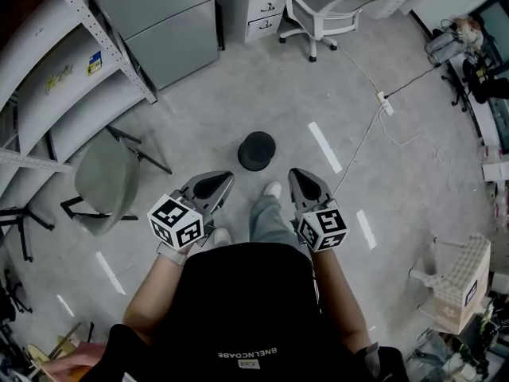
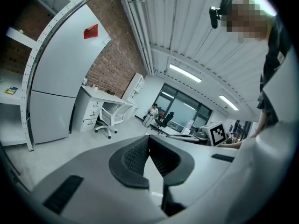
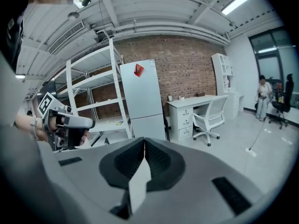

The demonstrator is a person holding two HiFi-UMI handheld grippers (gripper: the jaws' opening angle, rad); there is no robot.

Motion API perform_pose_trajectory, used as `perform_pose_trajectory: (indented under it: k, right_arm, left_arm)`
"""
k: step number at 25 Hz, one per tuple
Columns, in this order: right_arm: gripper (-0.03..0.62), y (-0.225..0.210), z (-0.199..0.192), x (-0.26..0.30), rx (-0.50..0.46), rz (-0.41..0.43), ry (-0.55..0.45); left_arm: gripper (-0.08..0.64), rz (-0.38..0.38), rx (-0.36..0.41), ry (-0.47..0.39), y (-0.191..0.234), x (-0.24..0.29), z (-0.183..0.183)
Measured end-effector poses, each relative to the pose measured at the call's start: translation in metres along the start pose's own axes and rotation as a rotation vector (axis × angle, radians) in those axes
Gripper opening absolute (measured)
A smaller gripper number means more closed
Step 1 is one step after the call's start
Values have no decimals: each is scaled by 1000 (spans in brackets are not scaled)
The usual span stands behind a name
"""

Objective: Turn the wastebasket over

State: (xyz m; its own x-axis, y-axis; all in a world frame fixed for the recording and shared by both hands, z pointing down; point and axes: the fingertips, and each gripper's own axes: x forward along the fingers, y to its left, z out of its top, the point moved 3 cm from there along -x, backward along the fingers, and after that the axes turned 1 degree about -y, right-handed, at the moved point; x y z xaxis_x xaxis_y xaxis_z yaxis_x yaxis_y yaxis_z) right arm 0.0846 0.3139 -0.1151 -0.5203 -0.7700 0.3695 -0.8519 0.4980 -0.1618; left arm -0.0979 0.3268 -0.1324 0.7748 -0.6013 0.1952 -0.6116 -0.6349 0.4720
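Observation:
The wastebasket point(image 1: 257, 150) is a small round black one. It stands on the grey concrete floor just ahead of the person's feet. From above I cannot tell which end of it is up. My left gripper point(image 1: 223, 181) is held in front of the body, short of the basket and to its left, jaws shut and empty. My right gripper point(image 1: 297, 177) is level with it, to the basket's right, also shut and empty. The basket does not show in either gripper view. In those views the left gripper's point(image 2: 148, 140) and right gripper's point(image 3: 144, 142) jaws meet with nothing between them.
A grey chair point(image 1: 106, 183) stands to the left and metal shelving point(image 1: 56, 70) runs behind it. A grey cabinet point(image 1: 171, 22), a desk and a white office chair point(image 1: 318, 13) are at the back. A power strip with cable point(image 1: 384, 102) lies at the right, and a cardboard box point(image 1: 460, 281) is at the lower right.

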Motion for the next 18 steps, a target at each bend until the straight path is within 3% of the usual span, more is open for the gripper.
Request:
perform_pose_trajectory:
  k: [10, 18]
  right_arm:
    - [12, -114, 15, 73, 75, 139, 69]
    - [14, -156, -9, 116, 132, 170, 177]
  left_arm:
    - [14, 168, -14, 63, 39, 112, 32]
    - [15, 237, -66, 147, 83, 150, 16]
